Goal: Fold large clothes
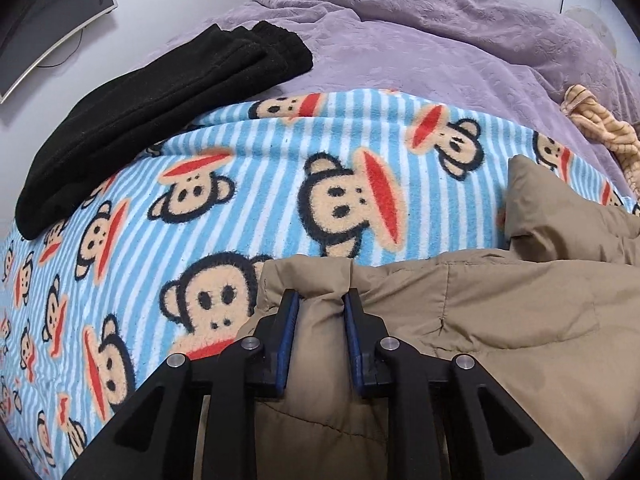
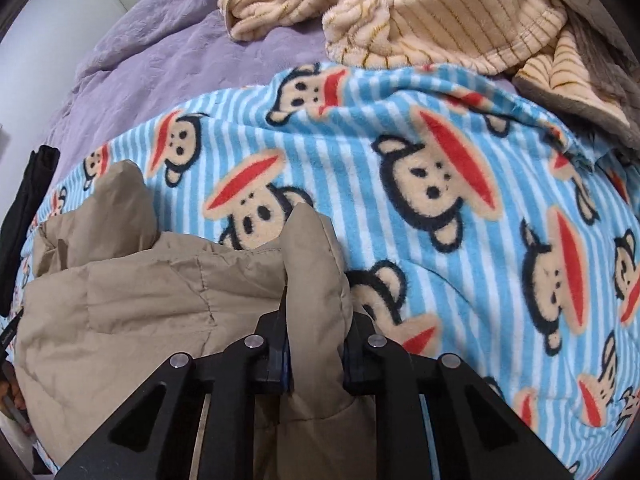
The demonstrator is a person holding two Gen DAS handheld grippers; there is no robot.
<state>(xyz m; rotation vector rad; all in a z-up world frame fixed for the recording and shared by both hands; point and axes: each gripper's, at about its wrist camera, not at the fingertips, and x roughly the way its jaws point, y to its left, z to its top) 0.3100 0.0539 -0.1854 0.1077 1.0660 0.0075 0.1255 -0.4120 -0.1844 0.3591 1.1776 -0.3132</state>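
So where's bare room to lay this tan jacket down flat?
Best patch: the monkey blanket ahead, between the black folded clothes and the striped beige fleece. Purple cover beyond is open too. Both edges are crowded.

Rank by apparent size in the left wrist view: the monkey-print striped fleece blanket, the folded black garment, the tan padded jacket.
1. Monkey-print striped fleece blanket
2. Tan padded jacket, though nearness to the camera inflates it
3. Folded black garment
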